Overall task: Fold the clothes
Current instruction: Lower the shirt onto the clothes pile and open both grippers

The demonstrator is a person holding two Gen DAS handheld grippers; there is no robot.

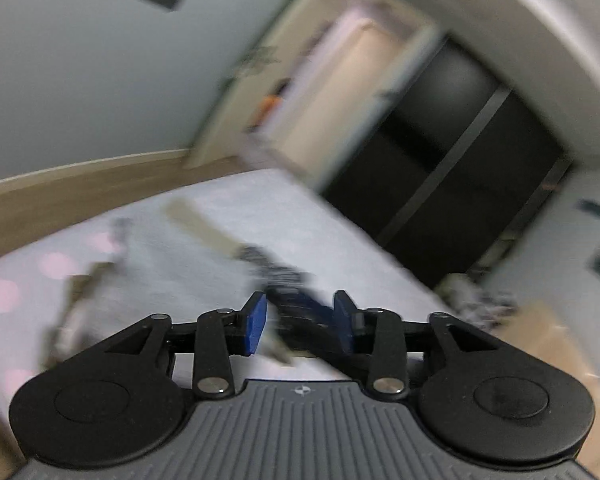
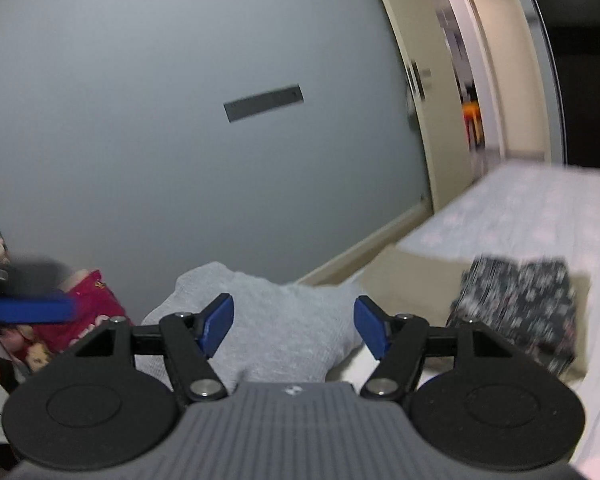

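grey garment (image 2: 268, 320) heaped on white bed (image 2: 540, 216); grey wall (image 2: 180, 80) behind.

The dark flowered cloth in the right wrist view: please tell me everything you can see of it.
The dark flowered cloth looks like thin black fabric with a small pale floral print. It seems folded into a compact, roughly rectangular stack with layered edges on its left side. It lies on a beige garment spread over the bed, to the right of the open right tool, which does not touch it. The image is blurred.
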